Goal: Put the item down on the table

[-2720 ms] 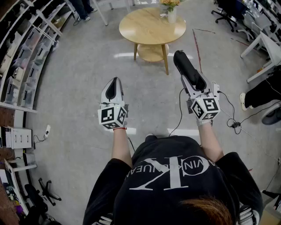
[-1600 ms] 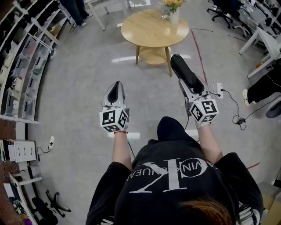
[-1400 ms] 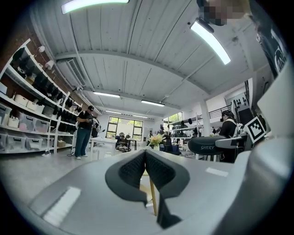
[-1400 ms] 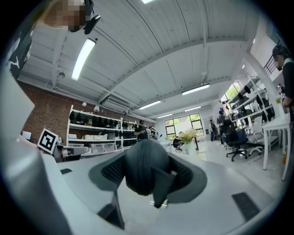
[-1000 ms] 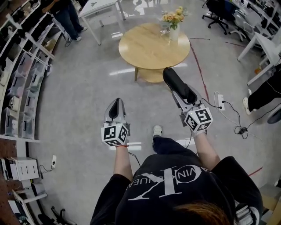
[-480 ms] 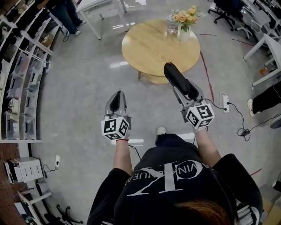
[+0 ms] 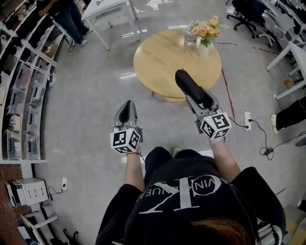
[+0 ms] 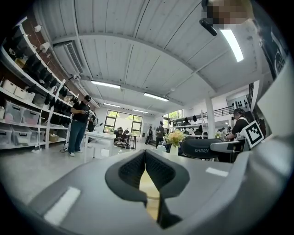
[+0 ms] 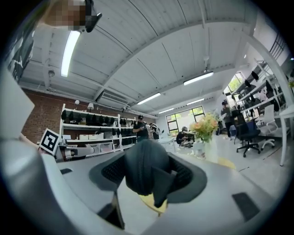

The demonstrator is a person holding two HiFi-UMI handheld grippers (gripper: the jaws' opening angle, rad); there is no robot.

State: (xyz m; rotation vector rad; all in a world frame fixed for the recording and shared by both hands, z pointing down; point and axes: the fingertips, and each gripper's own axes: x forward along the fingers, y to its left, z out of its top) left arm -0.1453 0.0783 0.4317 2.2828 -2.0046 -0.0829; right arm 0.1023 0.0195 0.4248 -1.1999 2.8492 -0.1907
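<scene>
My right gripper (image 7: 198,95) is shut on a black oblong case (image 7: 187,84), which sticks out forward past the jaws and hangs over the near rim of the round wooden table (image 7: 161,53). In the right gripper view the case (image 9: 143,169) fills the space between the pads, with a bit of the table (image 9: 150,201) below it. My left gripper (image 7: 126,106) is shut with nothing in it, over the floor short of the table. Its pads (image 8: 156,169) meet at the tip in the left gripper view, where the case (image 8: 201,148) shows to the right.
A vase of flowers (image 7: 204,32) stands at the table's far right. Shelving with bins (image 7: 25,81) lines the left side. A white table (image 7: 106,10) and a person (image 7: 67,18) are at the back left, office desks and chairs (image 7: 282,43) at the right, and a power strip (image 7: 247,118) with cables lies on the floor.
The round table has come nearer as the person walked towards it. The right gripper, still shut on the case, now reaches over the table's near rim. The left gripper stays shut.
</scene>
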